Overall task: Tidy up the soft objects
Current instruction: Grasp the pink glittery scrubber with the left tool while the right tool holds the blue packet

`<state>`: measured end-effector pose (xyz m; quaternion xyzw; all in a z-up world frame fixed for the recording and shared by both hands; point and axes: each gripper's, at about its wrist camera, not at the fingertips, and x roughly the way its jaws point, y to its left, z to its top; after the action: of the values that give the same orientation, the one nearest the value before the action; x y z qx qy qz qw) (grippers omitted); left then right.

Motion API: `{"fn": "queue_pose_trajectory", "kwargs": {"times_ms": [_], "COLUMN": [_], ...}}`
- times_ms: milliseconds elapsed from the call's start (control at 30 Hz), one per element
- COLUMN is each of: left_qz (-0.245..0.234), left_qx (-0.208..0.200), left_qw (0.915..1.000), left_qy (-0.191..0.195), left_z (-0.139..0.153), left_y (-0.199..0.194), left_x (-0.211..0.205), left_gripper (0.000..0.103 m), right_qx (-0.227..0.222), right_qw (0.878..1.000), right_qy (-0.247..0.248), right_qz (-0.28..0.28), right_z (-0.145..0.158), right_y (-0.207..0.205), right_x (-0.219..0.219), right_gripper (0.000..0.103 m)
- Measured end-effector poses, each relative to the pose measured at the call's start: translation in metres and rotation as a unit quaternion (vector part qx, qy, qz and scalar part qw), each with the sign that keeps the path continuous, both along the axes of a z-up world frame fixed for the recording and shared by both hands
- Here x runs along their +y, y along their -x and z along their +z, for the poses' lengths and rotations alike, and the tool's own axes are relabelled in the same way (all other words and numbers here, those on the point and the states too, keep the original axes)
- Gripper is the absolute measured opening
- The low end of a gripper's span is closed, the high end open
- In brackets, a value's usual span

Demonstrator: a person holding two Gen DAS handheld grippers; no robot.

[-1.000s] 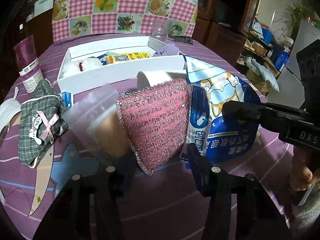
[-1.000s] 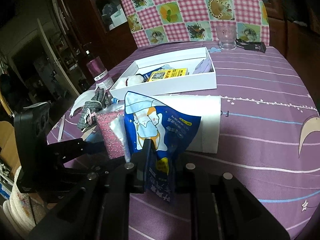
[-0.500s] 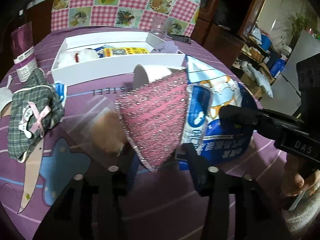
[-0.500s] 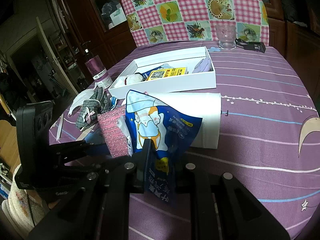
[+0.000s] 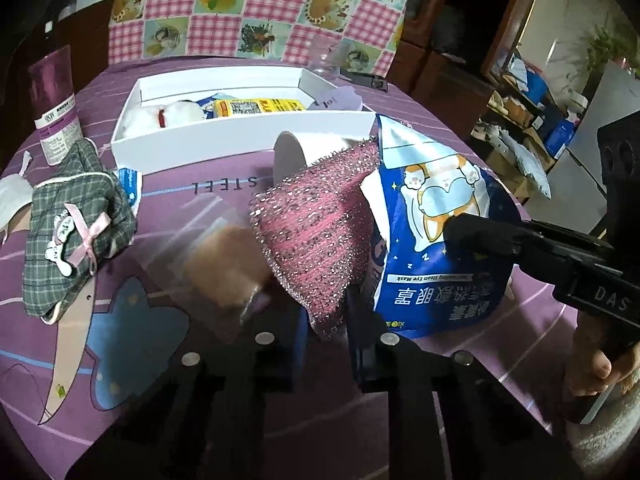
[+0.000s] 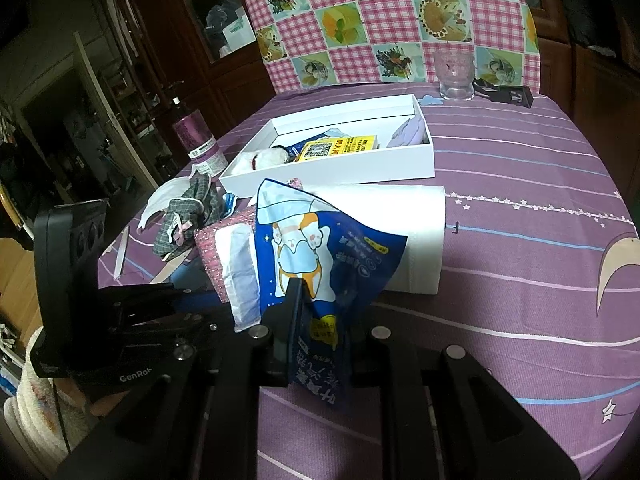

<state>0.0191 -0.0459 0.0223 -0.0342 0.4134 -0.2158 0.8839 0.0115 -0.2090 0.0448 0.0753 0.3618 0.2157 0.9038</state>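
Left gripper [image 5: 326, 328] closing on pink scrubber [image 5: 316, 236], lifted just ahead of it. Right gripper [image 6: 320, 320] clamped on blue pouch [image 6: 320, 248], touching scrubber's right. White box [image 5: 240, 140] beyond both.

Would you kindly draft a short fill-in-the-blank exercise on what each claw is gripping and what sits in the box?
1. The right claw grips a ____ eye-mask packet.
2. The left claw, its jaws closing, has the ____ scrubbing pad between them.
3. The yellow packet lies inside the ____ box.
4. The plaid pouch carries a pink ____.

Missing words: blue; pink; white; bow
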Motion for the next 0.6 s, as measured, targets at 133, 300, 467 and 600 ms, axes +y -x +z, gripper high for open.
{"fn": "queue_pose_trajectory", "kwargs": {"times_ms": [133, 300, 467, 600], "left_qz": [0.008, 0.013, 0.027, 0.038], "left_qx": [-0.018, -0.038, -0.054, -0.062], "left_qw": [0.9998, 0.9992, 0.9982, 0.9973], "left_qy": [-0.006, -0.007, -0.008, 0.003], "left_z": [0.004, 0.010, 0.015, 0.019], "left_y": [0.006, 0.012, 0.017, 0.017], "left_x": [0.005, 0.009, 0.016, 0.023], "left_gripper": [0.016, 0.015, 0.015, 0.015], "right_qx": [-0.016, -0.029, -0.043, -0.066], "right_qw": [1.000, 1.000, 0.999, 0.997], "right_qy": [-0.003, -0.010, -0.021, -0.028], "right_qz": [0.003, 0.006, 0.004, -0.006], "right_z": [0.007, 0.012, 0.016, 0.023], "right_y": [0.005, 0.009, 0.012, 0.017], "right_x": [-0.001, -0.003, -0.006, -0.011], "right_gripper": [0.019, 0.018, 0.018, 0.016]}}
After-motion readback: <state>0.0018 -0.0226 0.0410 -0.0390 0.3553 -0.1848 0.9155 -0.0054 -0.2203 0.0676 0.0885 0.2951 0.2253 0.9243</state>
